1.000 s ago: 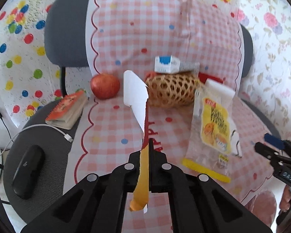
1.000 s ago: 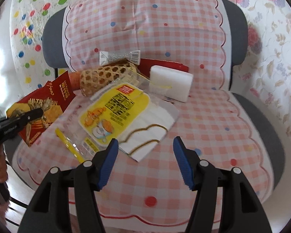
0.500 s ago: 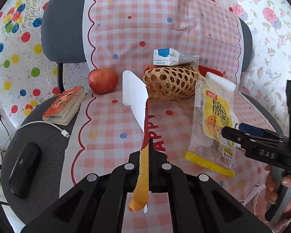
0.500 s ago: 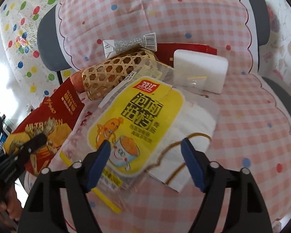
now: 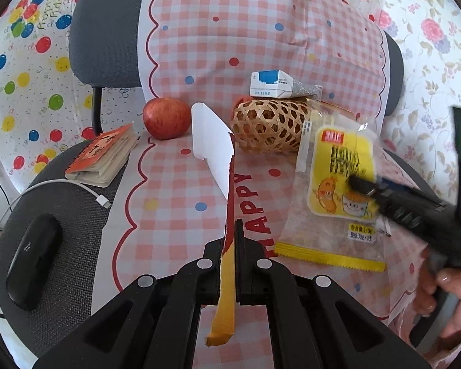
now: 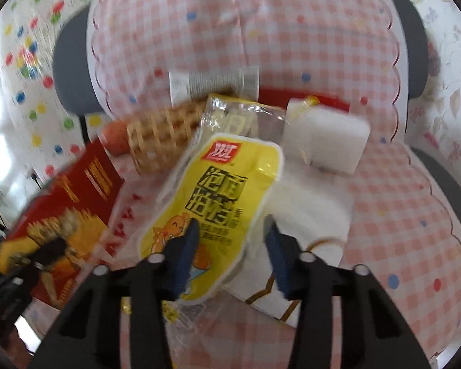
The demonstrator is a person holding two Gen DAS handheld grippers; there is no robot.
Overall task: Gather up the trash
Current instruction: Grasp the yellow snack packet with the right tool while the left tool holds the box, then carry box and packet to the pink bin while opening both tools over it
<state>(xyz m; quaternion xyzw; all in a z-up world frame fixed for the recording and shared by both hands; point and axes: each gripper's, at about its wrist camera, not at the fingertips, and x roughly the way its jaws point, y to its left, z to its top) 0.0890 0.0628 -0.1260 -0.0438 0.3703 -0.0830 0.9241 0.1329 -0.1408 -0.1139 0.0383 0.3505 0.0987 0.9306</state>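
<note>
Step in hand, by my read: right gripper (image 6: 230, 240) goes for the yellow sausage wrapper (image 6: 218, 196) lying on the checked cloth (image 6: 399, 221) over the chair seat, its top edge against the wicker basket (image 6: 163, 135). To do it well: bring the pads down astride the wrapper's near edge, pinch film only, not the white paper (image 6: 307, 215) under it, lift slowly as the thin plastic may slip.

Right gripper: jaws apart, about half open, nothing held; whether the left pad touches the wrapper I can't tell, pic is blurred.

Left gripper (image 5: 230, 240): closed tight on a torn red-orange snack packet (image 5: 227, 203), held edge-on above the seat.
</note>
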